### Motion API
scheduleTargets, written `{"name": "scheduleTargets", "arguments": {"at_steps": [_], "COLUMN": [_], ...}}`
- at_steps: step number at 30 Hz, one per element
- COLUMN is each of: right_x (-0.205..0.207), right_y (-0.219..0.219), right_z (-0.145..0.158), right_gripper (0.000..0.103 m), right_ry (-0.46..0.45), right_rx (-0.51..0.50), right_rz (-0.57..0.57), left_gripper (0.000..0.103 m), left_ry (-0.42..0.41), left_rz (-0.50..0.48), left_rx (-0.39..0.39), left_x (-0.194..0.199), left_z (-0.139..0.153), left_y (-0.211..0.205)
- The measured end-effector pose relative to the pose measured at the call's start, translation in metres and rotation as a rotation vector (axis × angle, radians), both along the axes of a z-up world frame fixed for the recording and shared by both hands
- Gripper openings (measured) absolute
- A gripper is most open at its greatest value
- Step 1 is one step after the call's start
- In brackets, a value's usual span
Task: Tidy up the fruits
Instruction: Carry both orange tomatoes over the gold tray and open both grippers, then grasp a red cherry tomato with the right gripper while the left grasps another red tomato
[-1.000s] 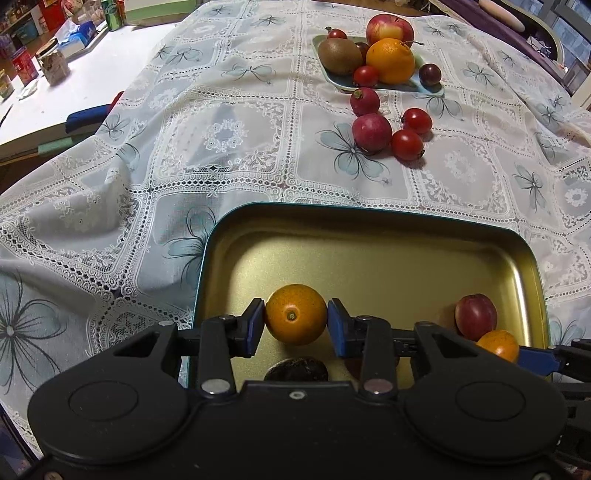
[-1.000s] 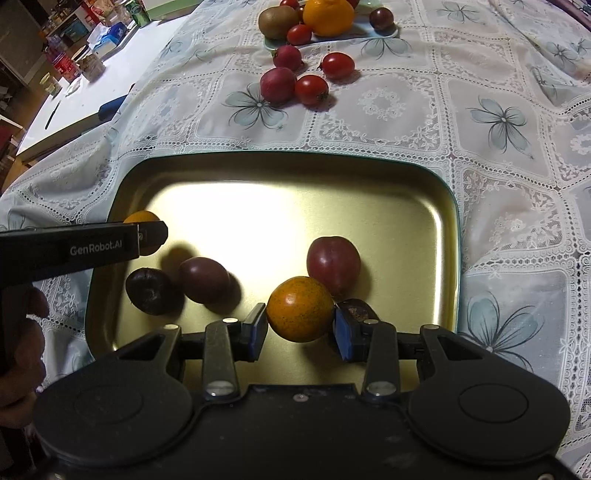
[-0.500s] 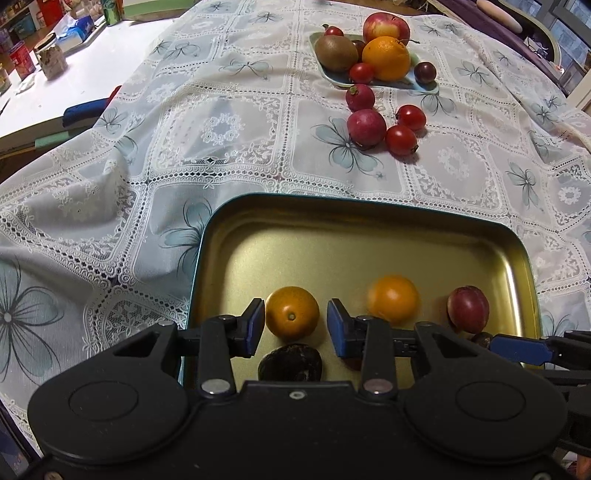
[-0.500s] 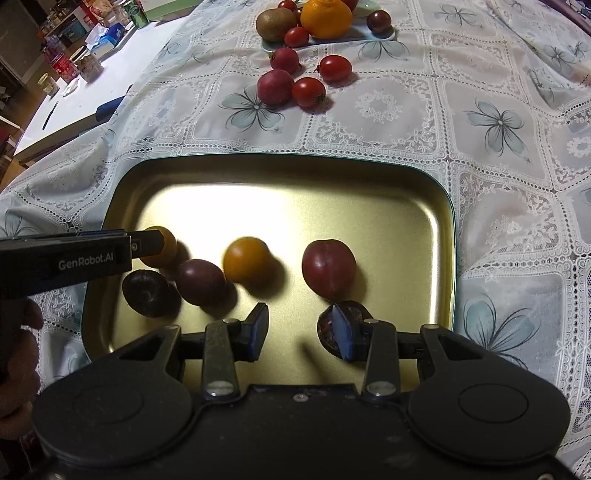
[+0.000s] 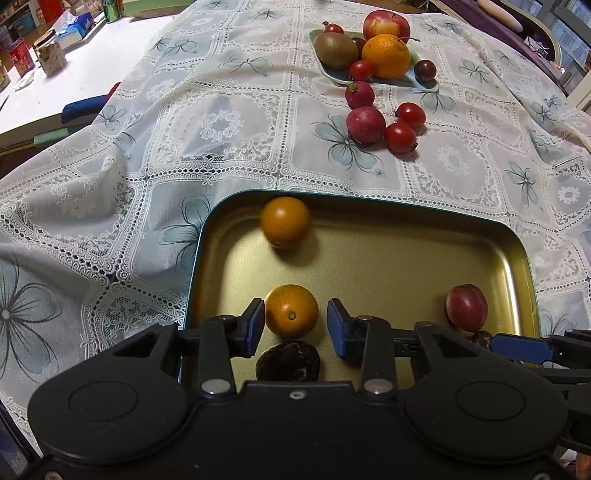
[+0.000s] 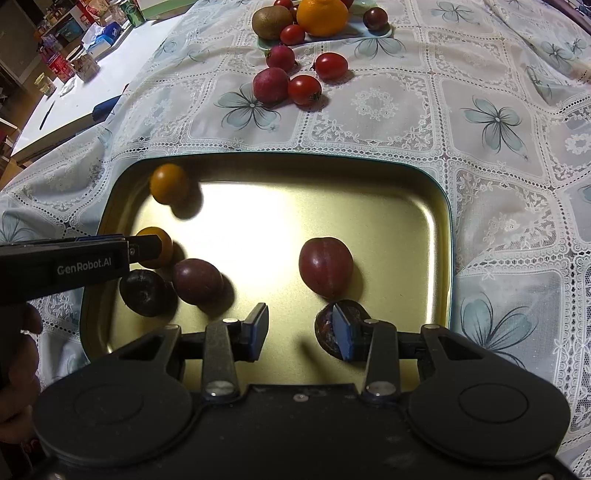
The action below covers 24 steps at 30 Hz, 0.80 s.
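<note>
A gold metal tray [image 5: 406, 258] [image 6: 332, 192] lies near me on the lace tablecloth. My left gripper [image 5: 295, 325] is open around a small orange [image 5: 291, 311] that rests in the tray, jaws apart from it. A second small orange [image 5: 285, 222] [image 6: 168, 183] lies at the tray's far left corner. My right gripper [image 6: 301, 328] is open and empty, its right finger over a dark fruit [image 6: 327, 328]. A red plum [image 6: 325, 266] [image 5: 466, 306], a purple plum [image 6: 197, 280] and a dark fruit [image 6: 142, 291] [image 5: 288, 360] also lie in the tray.
A pale plate [image 5: 332, 74] at the back holds a kiwi [image 5: 335, 50], a big orange [image 5: 386, 55], an apple [image 5: 386, 24] and small fruits. Red radish-like fruits [image 5: 365, 123] and cherry tomatoes [image 5: 400, 136] lie loose on the cloth before it. A white cluttered table [image 5: 55, 74] stands left.
My right gripper opened and let go of its small orange, which rolled across the tray to the far left corner. My left gripper opened off its orange.
</note>
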State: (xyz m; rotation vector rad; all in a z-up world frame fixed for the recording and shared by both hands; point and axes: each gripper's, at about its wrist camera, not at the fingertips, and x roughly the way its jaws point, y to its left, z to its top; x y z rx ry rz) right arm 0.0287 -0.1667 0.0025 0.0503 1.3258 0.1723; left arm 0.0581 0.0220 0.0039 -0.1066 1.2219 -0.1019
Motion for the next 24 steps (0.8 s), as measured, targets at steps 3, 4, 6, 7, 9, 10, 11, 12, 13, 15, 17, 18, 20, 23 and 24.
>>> {"name": "scheduleTargets", "arguments": {"at_steps": [3,4,6,7,9,10,11,12,13,15,17,18,20,23,24], "right_x": [0.001,0.001,0.002,0.002,0.004,0.005,0.005,0.006,0.007,0.009,0.011,0.012,0.015,0.02,0.024], "right_y": [0.0,-0.001,-0.001,-0.002,-0.003,-0.004,-0.005,-0.006,-0.007,-0.008,-0.009,-0.009,-0.01,-0.013,-0.014], "right_z": [0.001,0.002,0.003,0.004,0.006,0.006,0.007,0.008,0.008,0.009,0.01,0.011,0.012,0.016,0.017], "right_gripper": [0.041,0.041,0.041,0.041,0.041,0.041,0.041,0.041,0.041,0.041,0.042,0.042,0.042,0.042,0.042], "right_ry": [0.002,0.003,0.002,0.001,-0.007,-0.01,-0.008,-0.003,0.002,0.008,0.012,0.014,0.008,-0.005,-0.006], "right_rx": [-0.017,-0.026,-0.04,-0.045,-0.051,-0.051,-0.053,-0.055,-0.054,-0.058,-0.079,-0.091,-0.106,-0.095,-0.089], "right_rz": [0.007,0.006,0.002,0.002,-0.001,-0.003,-0.006,-0.009,-0.012,-0.012,-0.002,0.005,0.02,0.027,0.027], "left_gripper": [0.045,0.045,0.045,0.045,0.045,0.045,0.045,0.045,0.045,0.045,0.045,0.045,0.045,0.045,0.045], "left_ry": [-0.001,-0.001,-0.001,-0.002,-0.003,-0.003,-0.003,-0.005,-0.006,-0.01,-0.015,-0.018,-0.028,-0.036,-0.04], "left_rz": [-0.004,-0.005,-0.005,-0.005,-0.009,-0.011,-0.013,-0.016,-0.018,-0.02,-0.021,-0.021,-0.023,-0.027,-0.03], "left_rx": [0.0,0.001,0.003,0.003,0.004,0.005,0.005,0.005,0.006,0.006,0.007,0.009,0.015,0.024,0.027], "left_x": [0.001,0.001,0.002,0.002,0.003,0.004,0.005,0.006,0.007,0.009,0.012,0.014,0.018,0.025,0.029], "left_z": [0.001,0.001,0.001,0.002,0.002,0.003,0.003,0.004,0.005,0.007,0.009,0.01,0.012,0.014,0.015], "left_y": [-0.001,-0.001,-0.001,-0.001,-0.002,-0.003,-0.003,-0.004,-0.004,-0.005,-0.006,-0.006,-0.007,-0.009,-0.01]}}
